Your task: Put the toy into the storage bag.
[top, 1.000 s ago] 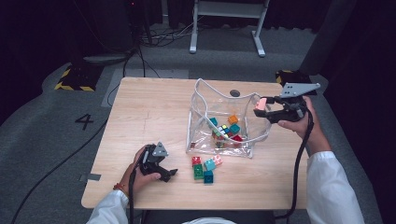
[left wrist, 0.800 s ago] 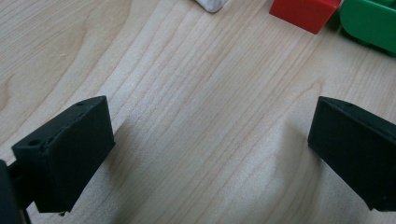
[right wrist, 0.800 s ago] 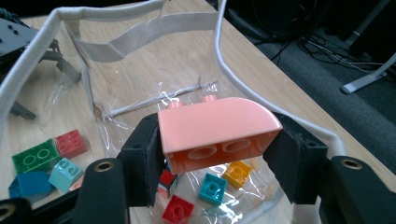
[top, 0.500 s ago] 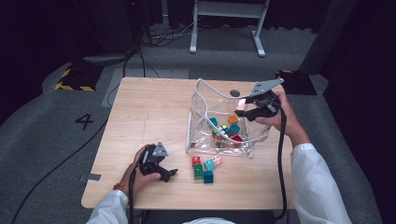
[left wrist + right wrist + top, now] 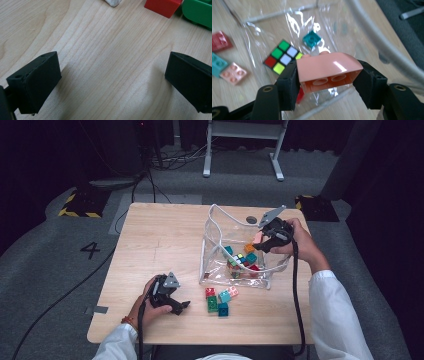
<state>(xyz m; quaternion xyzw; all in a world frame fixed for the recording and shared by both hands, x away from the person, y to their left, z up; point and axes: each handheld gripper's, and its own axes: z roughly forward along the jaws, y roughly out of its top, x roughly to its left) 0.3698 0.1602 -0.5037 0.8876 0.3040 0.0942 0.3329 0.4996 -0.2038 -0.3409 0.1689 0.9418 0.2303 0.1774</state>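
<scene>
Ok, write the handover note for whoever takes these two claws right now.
Right claw: shut on a pink brick, held over the open clear bag.
Left claw: open, empty, low over the wooden table near the loose bricks.
In the bag: a colour cube, a teal brick and other bricks.
Done: some bricks bagged.
Left: drop the pink brick in, then probably bag the loose bricks in front of the bag.

Grey carpet floor (image 5: 60,270), white "4" (image 5: 91,250) at nine o'clock, hazard-striped plate (image 5: 80,202) at ten, white frame legs (image 5: 242,150) at twelve, dark surroundings.
</scene>
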